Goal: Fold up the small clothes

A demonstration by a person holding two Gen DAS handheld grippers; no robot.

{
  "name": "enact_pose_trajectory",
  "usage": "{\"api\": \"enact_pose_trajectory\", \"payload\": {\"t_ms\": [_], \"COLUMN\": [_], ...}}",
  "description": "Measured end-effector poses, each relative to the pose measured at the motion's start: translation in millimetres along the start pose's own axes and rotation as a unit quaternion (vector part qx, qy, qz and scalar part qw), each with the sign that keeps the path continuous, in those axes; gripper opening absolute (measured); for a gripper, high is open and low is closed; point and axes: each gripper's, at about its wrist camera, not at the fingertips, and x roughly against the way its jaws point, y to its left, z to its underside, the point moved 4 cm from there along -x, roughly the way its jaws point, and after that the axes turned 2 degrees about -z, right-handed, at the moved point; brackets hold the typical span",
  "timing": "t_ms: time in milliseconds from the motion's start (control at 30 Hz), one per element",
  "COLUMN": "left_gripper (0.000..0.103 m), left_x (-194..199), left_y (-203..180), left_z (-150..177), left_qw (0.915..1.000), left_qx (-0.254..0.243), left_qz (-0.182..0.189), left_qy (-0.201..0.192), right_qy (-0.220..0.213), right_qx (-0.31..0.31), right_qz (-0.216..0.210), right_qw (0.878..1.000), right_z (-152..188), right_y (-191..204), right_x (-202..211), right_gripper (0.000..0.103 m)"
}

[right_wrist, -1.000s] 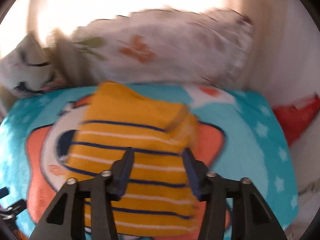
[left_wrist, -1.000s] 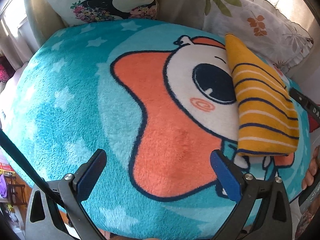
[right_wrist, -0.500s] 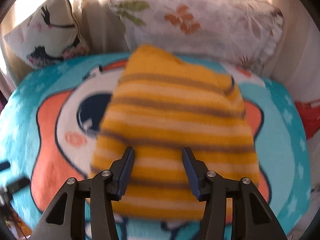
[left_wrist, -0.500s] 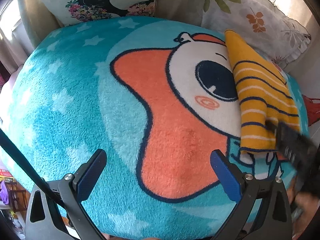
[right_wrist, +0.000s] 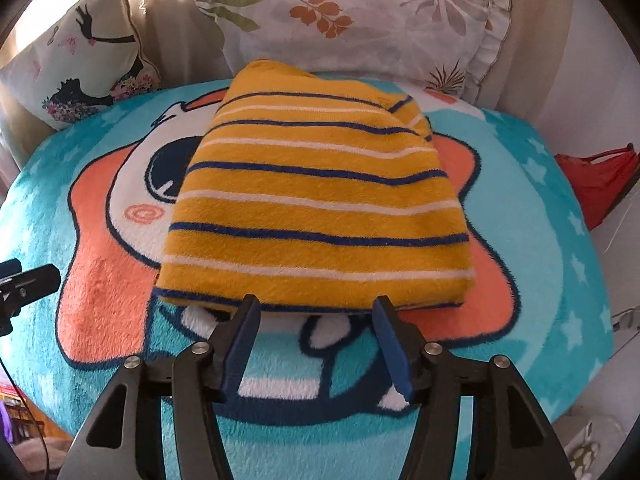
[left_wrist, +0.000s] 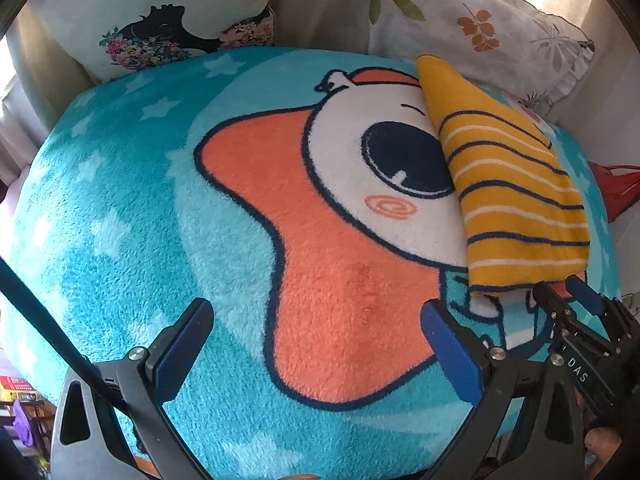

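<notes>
Right now the folded garment [right_wrist: 316, 204] (yellow, with navy and white stripes) lies flat on the teal blanket [right_wrist: 532, 216], covering part of the cartoon face printed there, its far edge close to the leaf-print pillow [right_wrist: 360, 12]; the right gripper [right_wrist: 314, 308] sits at the garment's near hem with its jaws opening, the blue pads standing on either side of a bare strip of blanket and only their tips reaching the hem, so nothing is pinched between them; from the left wrist view the same garment [left_wrist: 508, 184] lies at the right side of the blanket [left_wrist: 120, 200], and the right gripper [left_wrist: 556, 288] shows just at its lower corner; the left gripper [left_wrist: 316, 320] hangs spread wide over the orange star shape, gripping nothing and well apart from the garment; a second pillow [left_wrist: 160, 8] with a dark silhouette print leans behind the blanket at the left.
</notes>
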Motion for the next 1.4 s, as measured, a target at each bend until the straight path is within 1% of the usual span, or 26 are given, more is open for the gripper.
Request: {"api": "enact_pose_trajectory", "payload": {"t_ms": [400, 567, 667, 800, 900, 1200, 1400], "left_gripper": [0.103, 0.103, 0.103, 0.103, 0.103, 0.103, 0.103], "left_x": [6.8, 12.3, 20.4, 30.0, 35.6, 46.9, 49.8], "left_y": [27.7, 24.5, 17.5, 3.2, -16.9, -81.8, -114.3], "left_z": [8.0, 10.6, 10.6, 11.6, 15.2, 22.1, 27.2], "left_qw": [0.9994, 0.9992, 0.9990, 0.9984, 0.9983, 0.9985, 0.9984], "left_qx": [0.033, 0.032, 0.028, 0.032, 0.027, 0.006, -0.005], "left_qz": [-0.011, -0.019, -0.027, -0.035, -0.039, -0.038, -0.042], "left_qy": [-0.005, -0.011, -0.022, -0.032, -0.033, -0.039, -0.039], "right_qy": [-0.012, -0.017, -0.019, -0.031, -0.034, -0.042, -0.047], "right_qx": [0.054, 0.067, 0.067, 0.067, 0.066, 0.032, 0.020], "right_qz": [-0.011, -0.018, -0.027, -0.038, -0.043, -0.032, -0.032], "right_qw": [0.998, 0.997, 0.997, 0.997, 0.996, 0.998, 0.998], "right_z": [-4.5, -1.8, -0.4, -3.0, -3.0, 0.1, 6.7], "right_y": [44.1, 51.7, 50.3, 37.3, 22.5, -55.0, -89.2], "right_x": [-1.0, -1.4, -1.3, 3.1, 7.3, 22.5, 28.5], "right_gripper": [0.068, 0.069, 0.069, 0.070, 0.070, 0.072, 0.073]}}
